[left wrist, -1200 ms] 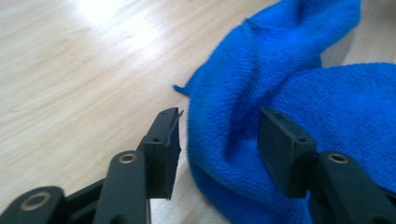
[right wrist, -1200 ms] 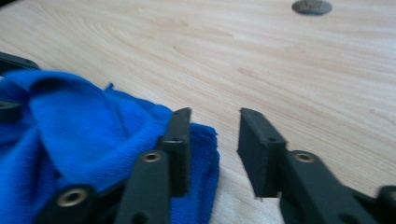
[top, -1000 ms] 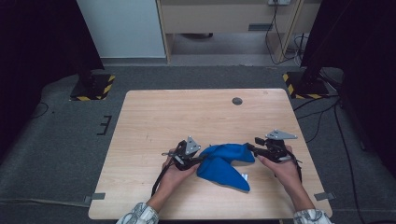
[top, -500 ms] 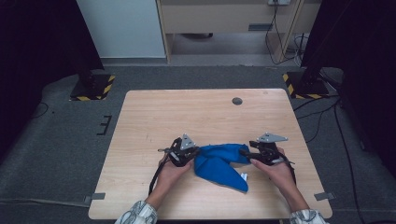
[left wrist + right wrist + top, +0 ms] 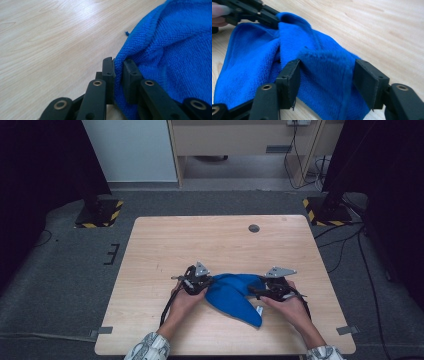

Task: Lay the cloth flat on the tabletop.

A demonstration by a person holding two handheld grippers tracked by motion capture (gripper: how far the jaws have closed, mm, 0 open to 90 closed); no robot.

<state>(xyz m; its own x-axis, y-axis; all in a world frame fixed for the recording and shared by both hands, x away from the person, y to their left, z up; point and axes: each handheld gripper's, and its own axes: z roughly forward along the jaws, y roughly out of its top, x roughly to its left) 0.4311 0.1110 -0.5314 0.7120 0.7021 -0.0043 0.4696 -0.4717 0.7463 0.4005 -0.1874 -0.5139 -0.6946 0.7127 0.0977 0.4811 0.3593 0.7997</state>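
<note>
Your left gripper (image 5: 118,67) has pinched down on the edge of the blue cloth (image 5: 232,295) — in the left gripper view the jaws stand nearly together with a thin fold of terry between them, and the bulk of the cloth bunches off to that gripper's right. Your right gripper (image 5: 329,82) is at about half width, jaws straddling a thick hump of cloth; its jaws have just been easing back a little, and I can't tell whether the pads truly press the fabric or merely flank it. From above, the cloth lies crumpled on the table (image 5: 165,245) between your two grippers, one point trailing toward you past the right one.

So the gather is partly done: one edge is secured, the other side is only bracketed. Judging from this, what's left is a firm hold on the right — then lifting or spreading the cloth flat, since it is nowhere near folded or smoothed yet.
</note>
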